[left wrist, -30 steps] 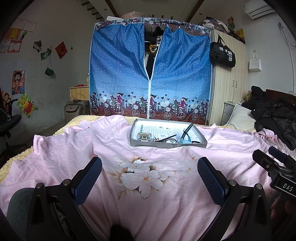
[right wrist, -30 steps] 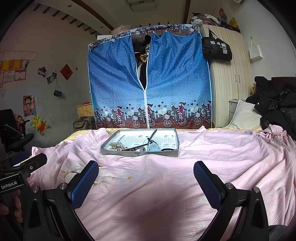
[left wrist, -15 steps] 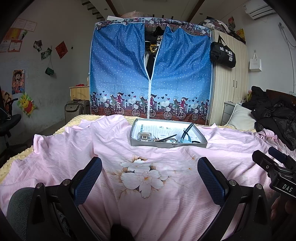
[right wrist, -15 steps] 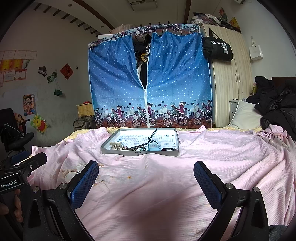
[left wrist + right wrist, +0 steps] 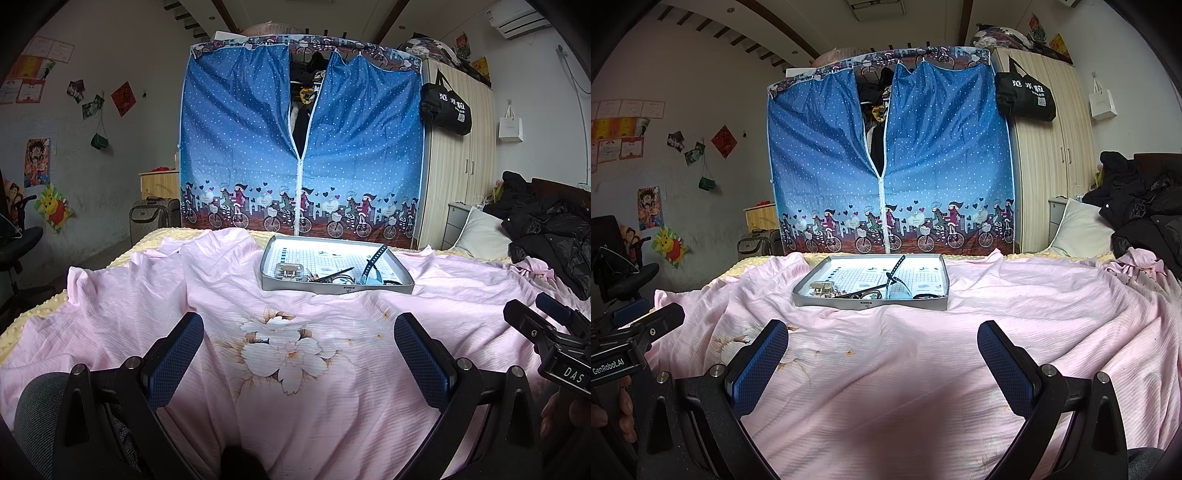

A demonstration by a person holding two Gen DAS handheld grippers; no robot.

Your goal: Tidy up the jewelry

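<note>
Moved: nothing you can see; both grippers and tray sit as before.
Jaws: your left gripper (image 5: 298, 354) and right gripper (image 5: 882, 349) are spread wide, empty, over the bed (image 5: 332, 406).
Risk: small pieces could snag together or slip on soft bedding.
Tray (image 5: 938, 301): holds clip (image 5: 822, 287), strap (image 5: 895, 267) and tangled jewelry (image 5: 317, 277) along its near wall.

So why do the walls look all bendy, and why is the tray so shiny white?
Left wrist view: the fisheye lens curves the edges, with dark corners; the tray floor glares white. Right wrist view: same bending, and the tray glares at its far end.
</note>
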